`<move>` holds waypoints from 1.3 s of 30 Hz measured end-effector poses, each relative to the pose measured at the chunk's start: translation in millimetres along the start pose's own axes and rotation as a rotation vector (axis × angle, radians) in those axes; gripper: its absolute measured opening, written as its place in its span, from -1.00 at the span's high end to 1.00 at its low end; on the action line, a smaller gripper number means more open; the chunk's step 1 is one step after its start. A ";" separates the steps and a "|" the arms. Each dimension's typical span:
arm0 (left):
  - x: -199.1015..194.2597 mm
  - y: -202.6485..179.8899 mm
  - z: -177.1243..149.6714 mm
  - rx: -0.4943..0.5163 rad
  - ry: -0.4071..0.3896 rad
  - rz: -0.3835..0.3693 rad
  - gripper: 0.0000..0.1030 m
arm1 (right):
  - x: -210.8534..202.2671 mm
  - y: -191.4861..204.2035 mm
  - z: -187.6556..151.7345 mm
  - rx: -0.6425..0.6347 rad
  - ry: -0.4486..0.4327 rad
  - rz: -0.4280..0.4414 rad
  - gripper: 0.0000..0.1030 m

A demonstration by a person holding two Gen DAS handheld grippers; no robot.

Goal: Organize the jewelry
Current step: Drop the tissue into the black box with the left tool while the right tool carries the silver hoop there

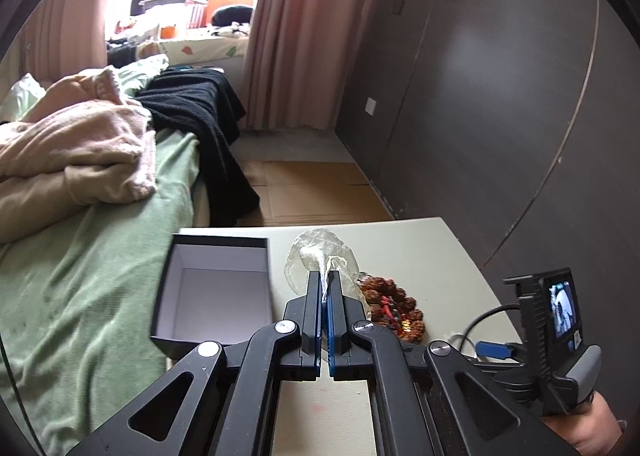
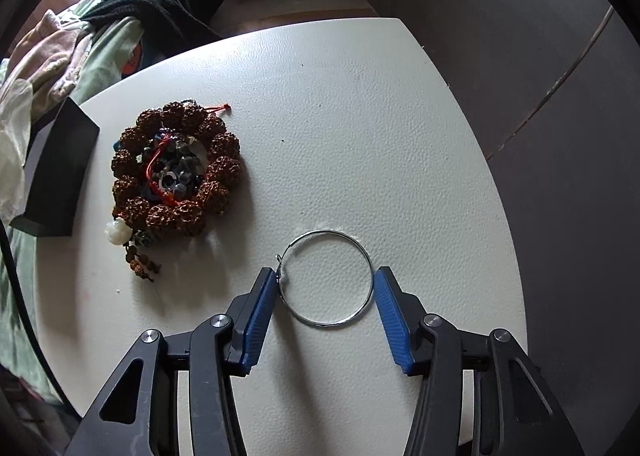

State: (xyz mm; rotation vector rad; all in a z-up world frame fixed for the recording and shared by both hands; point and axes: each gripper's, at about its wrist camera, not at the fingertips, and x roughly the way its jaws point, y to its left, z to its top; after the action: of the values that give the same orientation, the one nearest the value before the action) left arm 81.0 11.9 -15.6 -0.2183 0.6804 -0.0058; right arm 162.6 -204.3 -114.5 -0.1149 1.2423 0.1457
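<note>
the left tool (image 1: 325, 288) is clenched on a crumpled clear plastic bag (image 1: 320, 256), which is pinched between the blue pads and held just above the counter (image 1: 420, 252). an open black box (image 1: 216, 292) with a pale lining is seen just left of the bag, at the counter's edge beside the bed (image 1: 80, 256). just right of the bag, and partly behind the tool's right finger, a heap of brown beaded jewelry (image 1: 394, 306) is lying on the counter. further right of the heap, the back of the other tool's handle with its small screen (image 1: 562, 310) is visible.

in the right wrist view, the right tool (image 2: 325, 288) is released, its blue pads spread wide on either side of a thin silver wire hoop (image 2: 327, 278) lying flat on the counter (image 2: 360, 116). the left pad (image 2: 260, 316) is touching or almost touching the hoop at its small clasp; the right pad is just beside the hoop's opposite edge, and contact there cannot be told. the beaded jewelry (image 2: 176, 168) is seen up and left of the hoop, well apart from it: a ring of knobbly brown beads coiled around a red cord and small dark and metallic pieces, with a white bead (image 2: 116, 231) at its lower left. the black box (image 2: 56, 176) stands left of that heap.
</note>
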 end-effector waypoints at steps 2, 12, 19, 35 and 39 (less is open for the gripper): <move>-3.0 9.1 1.7 -0.021 -0.006 0.004 0.98 | -3.5 -4.4 0.0 0.016 0.000 0.024 0.02; -5.9 50.1 10.9 -0.146 -0.028 0.021 0.98 | -42.6 -18.1 3.3 0.112 -0.132 0.224 0.02; 8.3 68.5 19.4 -0.219 -0.006 -0.017 0.82 | -48.7 11.7 15.4 0.097 -0.177 0.322 0.02; -8.6 116.0 29.8 -0.379 -0.066 0.042 -0.66 | -50.4 93.0 50.0 0.029 -0.277 0.646 0.01; -16.7 126.6 30.0 -0.389 -0.089 0.082 -0.66 | -45.9 112.0 51.8 0.032 -0.267 0.717 0.01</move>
State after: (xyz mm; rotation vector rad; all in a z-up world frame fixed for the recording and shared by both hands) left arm 78.3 142.8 -8.1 -0.5612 0.5964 0.2149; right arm 177.1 -87.5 -55.3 0.3752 0.9716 0.7376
